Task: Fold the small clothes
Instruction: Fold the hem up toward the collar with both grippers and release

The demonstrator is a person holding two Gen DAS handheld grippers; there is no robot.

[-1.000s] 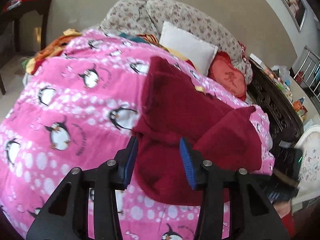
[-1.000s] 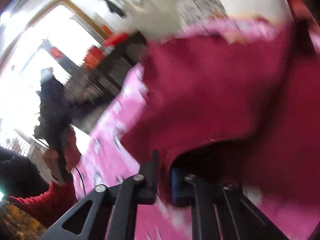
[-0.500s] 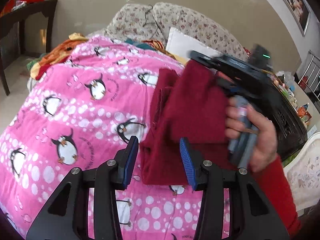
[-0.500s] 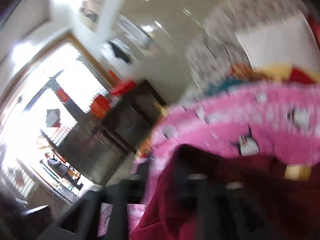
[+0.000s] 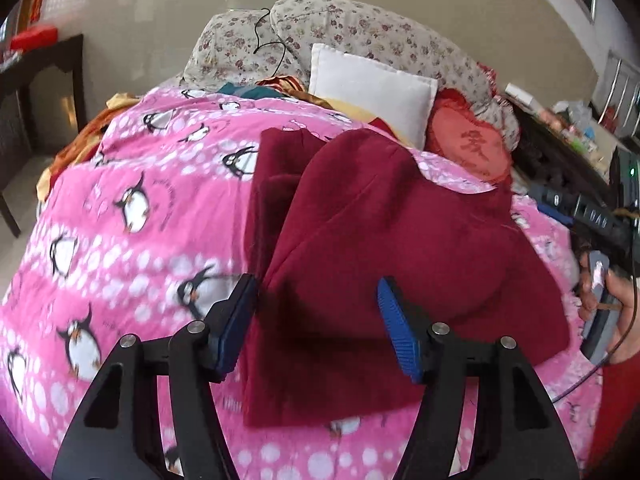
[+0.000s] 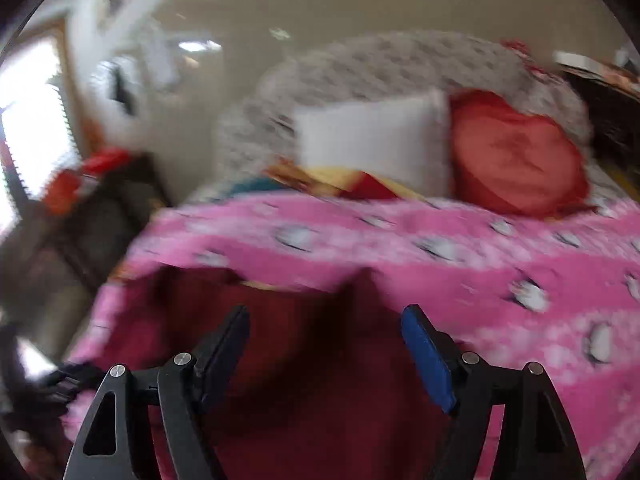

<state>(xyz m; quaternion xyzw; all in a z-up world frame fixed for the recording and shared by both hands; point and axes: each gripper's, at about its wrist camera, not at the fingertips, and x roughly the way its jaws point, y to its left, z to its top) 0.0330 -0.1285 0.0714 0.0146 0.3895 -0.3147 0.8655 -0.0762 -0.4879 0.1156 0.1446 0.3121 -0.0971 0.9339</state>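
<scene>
A dark red garment [image 5: 380, 248] lies folded over on the pink penguin blanket [image 5: 132, 220]. One flap lies across its middle, and a narrower strip shows at its left. My left gripper [image 5: 316, 320] is open and empty just above the garment's near edge. My right gripper [image 6: 326, 350] is open and empty over the same garment [image 6: 320, 400], seen blurred. The right gripper's body and the hand holding it [image 5: 600, 280] show at the right edge of the left wrist view.
A white pillow [image 5: 372, 92], a red heart cushion [image 5: 472, 148] and a floral cushion [image 5: 360, 36] lie at the head of the bed. A dark table [image 5: 36, 80] stands at the left. Cluttered dark furniture [image 5: 560, 148] stands to the right.
My right gripper carried the garment's right side over its middle, let go and drew back to the right, now open. The left gripper stayed open and moved closer.
</scene>
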